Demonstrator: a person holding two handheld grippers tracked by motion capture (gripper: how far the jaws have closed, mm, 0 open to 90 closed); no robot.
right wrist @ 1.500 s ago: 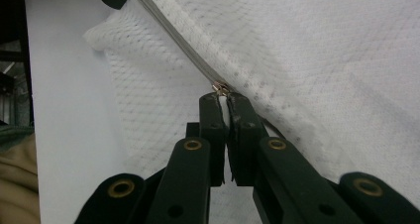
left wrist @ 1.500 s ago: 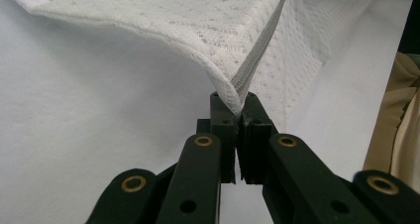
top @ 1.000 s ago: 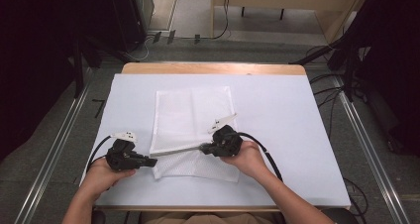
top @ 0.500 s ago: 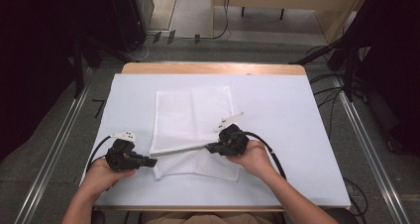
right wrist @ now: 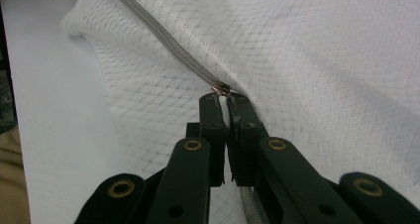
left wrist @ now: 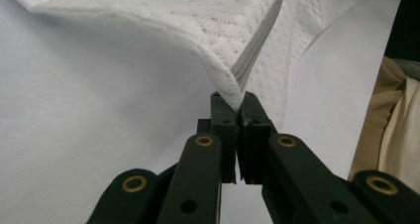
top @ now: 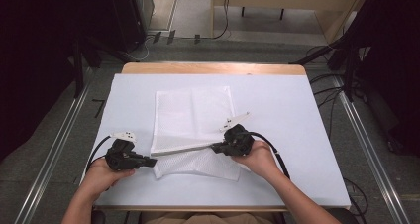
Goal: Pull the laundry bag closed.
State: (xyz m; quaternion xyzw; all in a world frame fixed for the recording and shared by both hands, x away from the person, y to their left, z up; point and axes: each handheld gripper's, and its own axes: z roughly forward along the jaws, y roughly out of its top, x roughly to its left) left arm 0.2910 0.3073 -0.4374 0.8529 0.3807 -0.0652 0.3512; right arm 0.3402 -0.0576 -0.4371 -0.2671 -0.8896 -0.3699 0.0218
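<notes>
Pulling a zipper along a white mesh bag (top: 193,122)

Left gripper (left wrist: 236,101) clamped on bag's corner, right gripper (right wrist: 224,101) clamped on zipper pull (right wrist: 220,88); zipper (top: 184,148) stretched straight between, bag flat mid-table (top: 297,110).

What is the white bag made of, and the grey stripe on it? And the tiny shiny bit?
The mesh bag looks like thin white netted fabric, probably synthetic: a diamond weave shows and it drapes softly. The zipper looks like matte grey woven tape with fine teeth, plastic perhaps. The zipper pull looks like metal, since it glints coppery. The table looks smooth, matte white.
</notes>
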